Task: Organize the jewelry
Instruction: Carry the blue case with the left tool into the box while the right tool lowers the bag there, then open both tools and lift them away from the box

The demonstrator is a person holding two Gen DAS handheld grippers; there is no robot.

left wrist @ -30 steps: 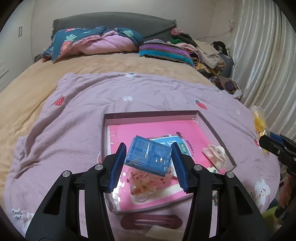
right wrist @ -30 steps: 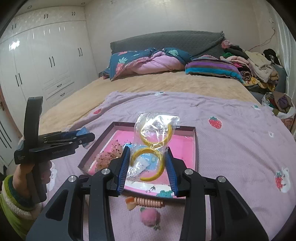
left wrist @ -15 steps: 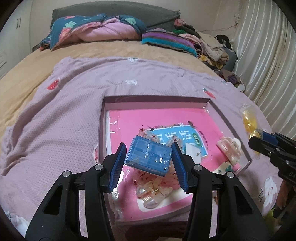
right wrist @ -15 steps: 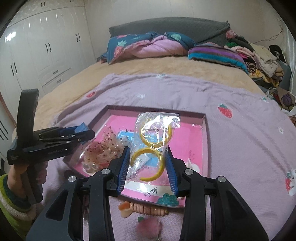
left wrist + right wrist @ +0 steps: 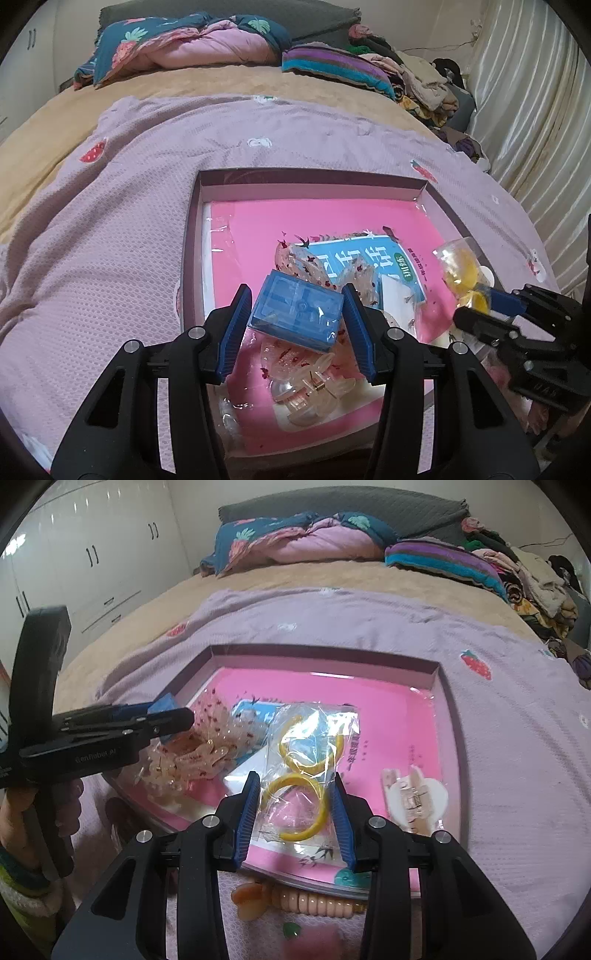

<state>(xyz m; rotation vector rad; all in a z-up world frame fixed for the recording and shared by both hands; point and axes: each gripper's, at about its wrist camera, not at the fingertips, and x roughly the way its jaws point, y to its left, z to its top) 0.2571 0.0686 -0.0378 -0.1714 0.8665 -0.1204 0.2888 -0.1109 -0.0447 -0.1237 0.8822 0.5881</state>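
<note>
L gripper jaws clamp blue box, R gripper jaws pinch clear bag w/ prob. yellow hoops, both over pink tray

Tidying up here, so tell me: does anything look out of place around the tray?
Yes. A coiled peach hair tie and a pink pom-pom lie on the blanket just outside the tray's near edge, while the other accessories sit inside.

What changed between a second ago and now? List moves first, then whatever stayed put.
Both grippers came down toward the shallow pink-lined tray, which now looms larger in both views. The left gripper carried its clear blue plastic box lower; the right gripper lowered its clear bag of yellow hoops over the tray. Nothing was let go. Both grips and the tray's hair clips stayed unchanged.
</note>
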